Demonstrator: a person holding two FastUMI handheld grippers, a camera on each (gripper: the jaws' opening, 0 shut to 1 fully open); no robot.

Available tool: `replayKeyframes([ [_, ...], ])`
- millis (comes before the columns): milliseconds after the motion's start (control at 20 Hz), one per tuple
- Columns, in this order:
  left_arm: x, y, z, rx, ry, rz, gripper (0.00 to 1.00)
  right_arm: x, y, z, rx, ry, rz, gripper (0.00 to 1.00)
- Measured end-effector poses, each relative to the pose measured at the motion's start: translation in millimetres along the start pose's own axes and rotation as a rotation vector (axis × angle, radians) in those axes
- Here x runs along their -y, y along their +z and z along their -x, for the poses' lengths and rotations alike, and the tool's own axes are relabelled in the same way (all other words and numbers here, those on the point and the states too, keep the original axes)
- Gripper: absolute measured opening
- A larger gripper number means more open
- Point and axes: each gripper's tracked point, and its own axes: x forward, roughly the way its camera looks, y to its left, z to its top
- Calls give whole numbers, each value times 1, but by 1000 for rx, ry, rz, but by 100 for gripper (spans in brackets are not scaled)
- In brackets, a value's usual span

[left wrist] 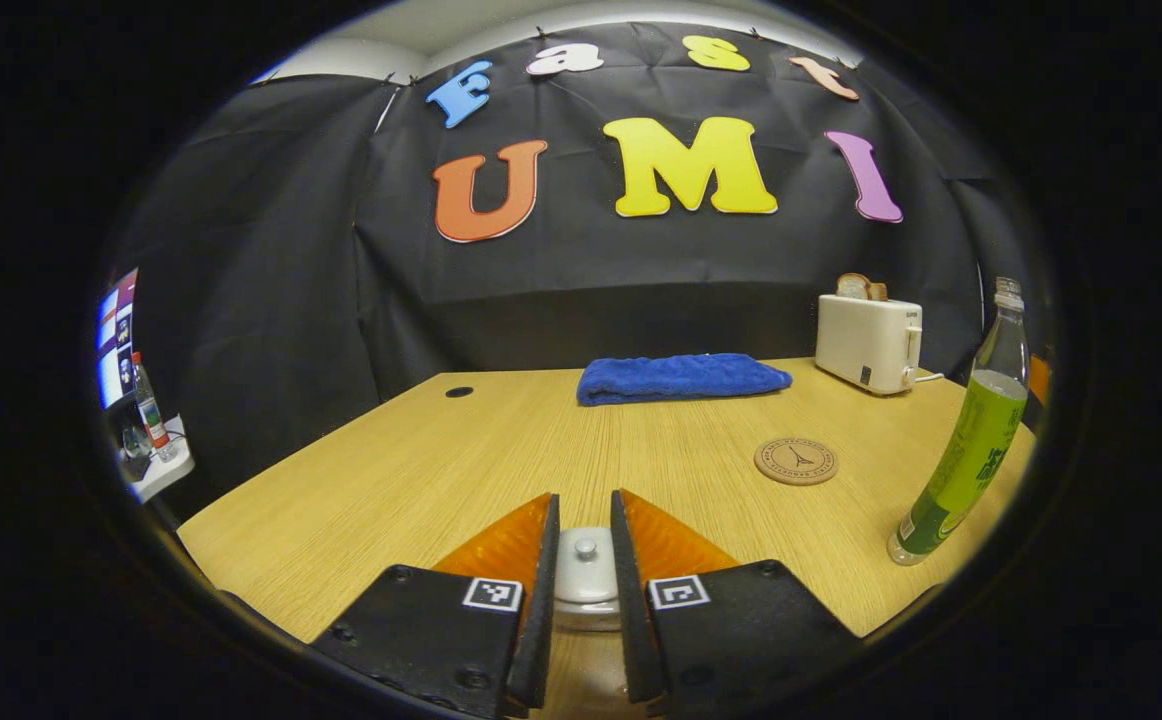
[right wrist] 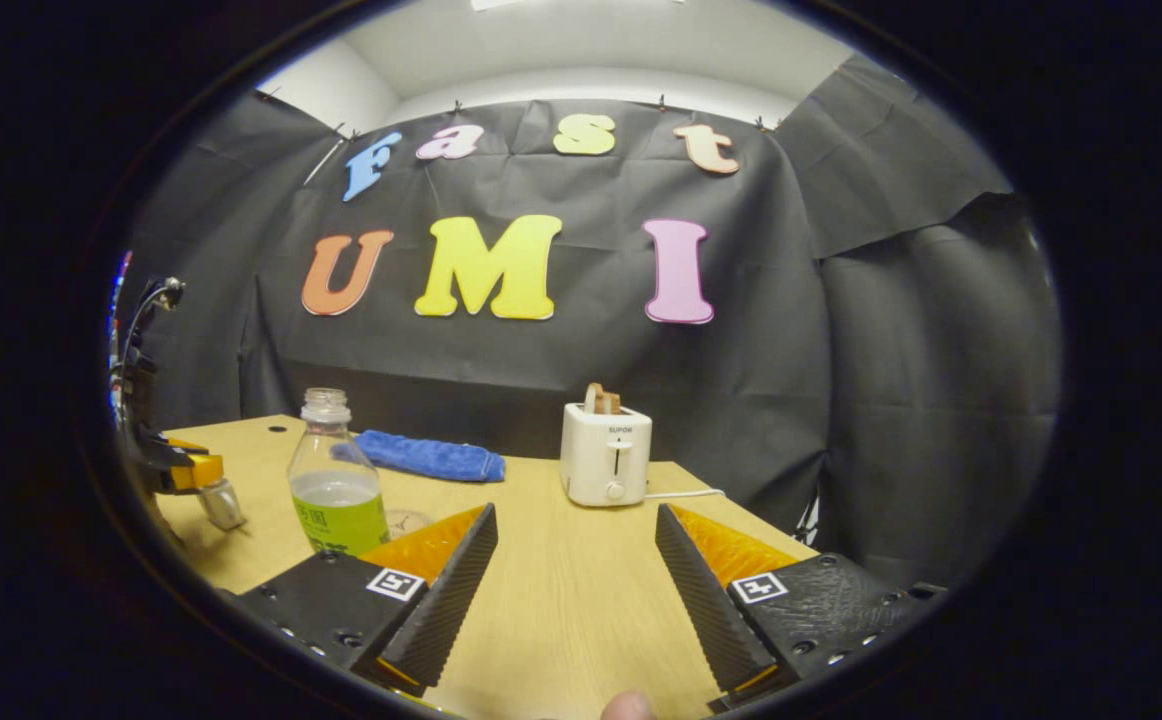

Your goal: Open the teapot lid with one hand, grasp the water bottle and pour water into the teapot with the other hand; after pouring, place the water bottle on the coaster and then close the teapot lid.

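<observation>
Two hand-held grippers are engaged, and the first step, lifting the teapot lid, is judged to be in hand. In the left gripper view, the left hand-held gripper (left wrist: 585, 560) is seen narrowed around the pale teapot lid (left wrist: 585, 575), its fingers standing close on either side of the lid with its small knob between them; whether both pads actually press on it cannot be told. The teapot body is mostly hidden below the fingers at the near edge of the counter (left wrist: 421, 460).

In the right gripper view, the right hand-held gripper (right wrist: 576, 570) is spread wide and holds nothing. The water bottle (right wrist: 336, 480) stands upright, uncapped, to the left of it and just behind its left finger. The round coaster (left wrist: 796, 461) lies bare on the counter, between the bottle and a folded blue towel (left wrist: 681, 378); a white toaster (left wrist: 869, 342) stands farther back.

Next, the lid should be pinched firmly and raised clear, and the right hand-held gripper brought leftwards around the bottle's body. A tilted grasp could tip the open bottle.
</observation>
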Motion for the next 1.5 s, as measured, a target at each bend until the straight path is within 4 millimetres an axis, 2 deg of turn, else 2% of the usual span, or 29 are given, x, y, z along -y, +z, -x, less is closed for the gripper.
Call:
replayKeyframes([
  [50,-1,0,0,-2,4,3,24,-2,1,0,0,6,3,95],
  [150,1,0,1,-16,5,-7,17,-7,0,1,1,22,21,95],
  [200,3,2,1,-14,-3,-7,11,-9,-1,2,0,30,32,99],
  [300,4,6,2,-7,-27,12,5,-17,-4,5,-4,61,36,95],
  [350,3,15,5,18,-35,14,4,-27,-3,8,-4,104,17,95],
  [400,4,28,12,52,-47,8,3,-42,-3,13,-6,176,-5,99],
  [450,5,39,20,82,-59,12,3,-61,-5,24,-14,267,-11,95],
  [500,3,46,26,101,-62,20,3,-70,-10,32,-25,309,4,95],
  [650,2,51,39,129,-69,29,3,-92,-20,39,-45,350,49,95],
  [750,0,49,47,140,-85,36,3,-114,-27,34,-84,371,41,95],
  [800,-1,49,50,146,-91,40,3,-120,-28,29,-98,372,33,92],
  [900,-17,47,54,158,-84,52,3,-134,-26,11,-111,354,1,99],
  [950,-21,46,55,162,-83,56,2,-137,-27,4,-119,339,-10,95],
  [1000,-28,48,55,174,-82,54,3,-141,-27,-4,-132,325,-34,99],
  [1050,-33,47,55,179,-77,54,2,-143,-26,-5,-137,323,-38,92],
  [1100,-41,46,53,184,-71,64,3,-147,-26,-7,-140,319,-25,93],
  [1200,-51,41,52,176,-69,72,2,-151,-26,-8,-140,309,-15,77],
  [1250,-52,39,51,171,-73,69,2,-152,-25,-7,-140,308,-9,76],
  [1350,-57,37,51,170,-80,63,3,-167,-21,-3,-145,344,42,72],
  [1400,-65,36,54,177,-86,62,3,-184,-11,-3,-128,396,179,72],
  [1500,-71,34,54,180,-87,60,3,-201,-5,-6,-113,453,313,72],
])
